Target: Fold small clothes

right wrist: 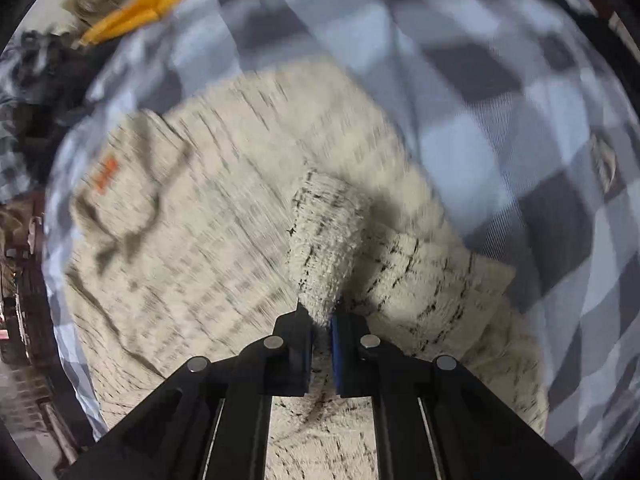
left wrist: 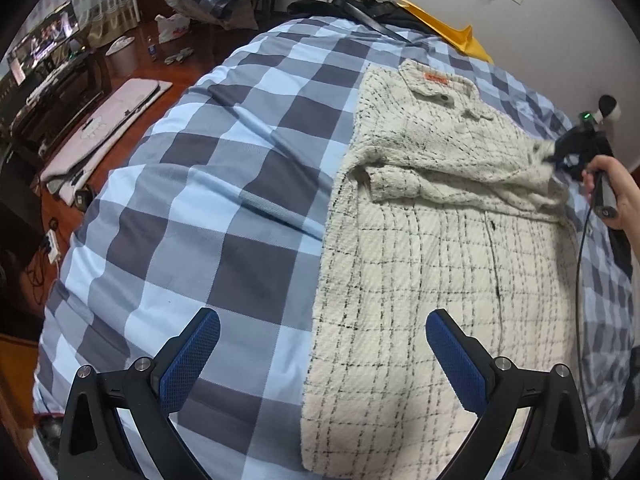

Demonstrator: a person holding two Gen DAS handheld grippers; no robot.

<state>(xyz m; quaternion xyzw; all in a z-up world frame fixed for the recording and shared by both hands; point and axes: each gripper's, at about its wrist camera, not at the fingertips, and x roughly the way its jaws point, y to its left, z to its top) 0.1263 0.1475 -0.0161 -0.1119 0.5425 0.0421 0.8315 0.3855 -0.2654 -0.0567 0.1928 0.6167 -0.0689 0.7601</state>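
From the left wrist view we saw the cream tweed jacket with thin black checks [left wrist: 440, 264] spread flat on the bed's blue-and-grey checked cover [left wrist: 224, 200], with the left hand-held gripper [left wrist: 322, 354] hovering wide and empty above the jacket's edge. Only the right wrist view showed the right hand-held gripper [right wrist: 321, 322] clamped on a bunched fold of the jacket [right wrist: 324, 252]. That view was heavily blurred. In the left view, the person's hand [left wrist: 616, 196] was cut off at the frame edge.
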